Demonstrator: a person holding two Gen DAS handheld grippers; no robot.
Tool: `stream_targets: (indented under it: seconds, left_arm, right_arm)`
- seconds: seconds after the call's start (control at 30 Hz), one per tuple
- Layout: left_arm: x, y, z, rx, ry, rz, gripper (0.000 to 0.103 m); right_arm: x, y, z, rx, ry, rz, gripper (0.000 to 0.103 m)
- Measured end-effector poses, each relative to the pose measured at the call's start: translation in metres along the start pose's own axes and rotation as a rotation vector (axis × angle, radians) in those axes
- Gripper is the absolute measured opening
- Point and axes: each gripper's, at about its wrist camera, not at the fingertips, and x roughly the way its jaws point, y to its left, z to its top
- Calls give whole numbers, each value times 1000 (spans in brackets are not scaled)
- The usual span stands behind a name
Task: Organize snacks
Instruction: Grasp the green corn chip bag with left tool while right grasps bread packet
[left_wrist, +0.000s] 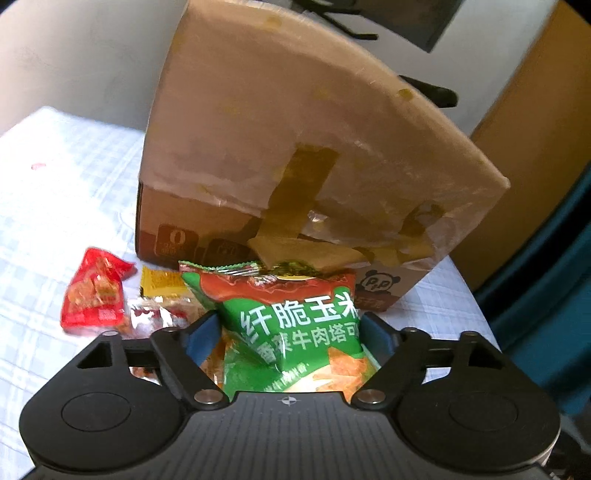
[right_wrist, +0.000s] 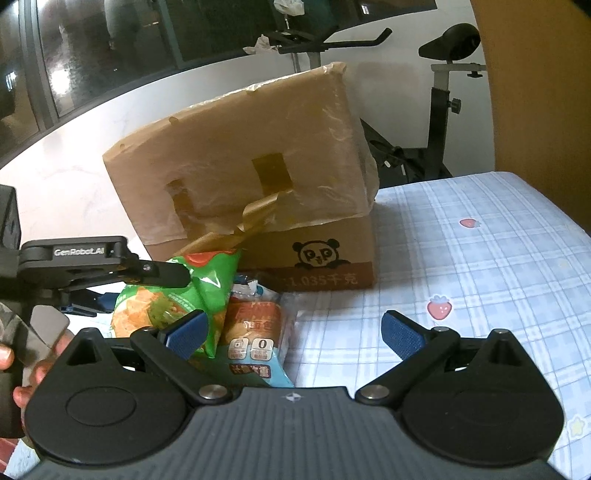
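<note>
we see our left gripper closed partway onto the green corn chip bag, its blue pads pressing both sides of the bag, which stands lifted between the fingers with its crimped top edge toward the cardboard box. from the right wrist view the same left gripper comes in from the left with the green corn chip bag pinched in it, just in front of the cardboard box. our right gripper is spread wide and holds nothing; its left pad seems to sit just in front of the green bag, though we cannot tell if they touch. a blue bread packet lies below, on the blue checked cloth. left of the held bag lie a red snack pouch and a yellow packet, with a clear wrapped snack near them. the box flap, with torn tape, leans over its front
</note>
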Motion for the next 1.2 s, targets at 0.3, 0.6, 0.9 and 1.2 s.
stream_targets:
  seconds: [0.3,0.6,0.9,1.2]
  left_arm:
    - [-47,-3,-2,107,-100,-5,77]
    - [-78,23,-3,43,-184,90,77]
    - [-87,44,-13,-29,-200,171,77]
    - [-97,51,-20,-53,-214,201,77]
  right_arm:
    - [5,1,0,-9,19,3,102]
    - [24,14,5,-61,80,35,102]
    - [65,35,21,-145,206,63,102]
    - [115,59,24,-234,334,26,102]
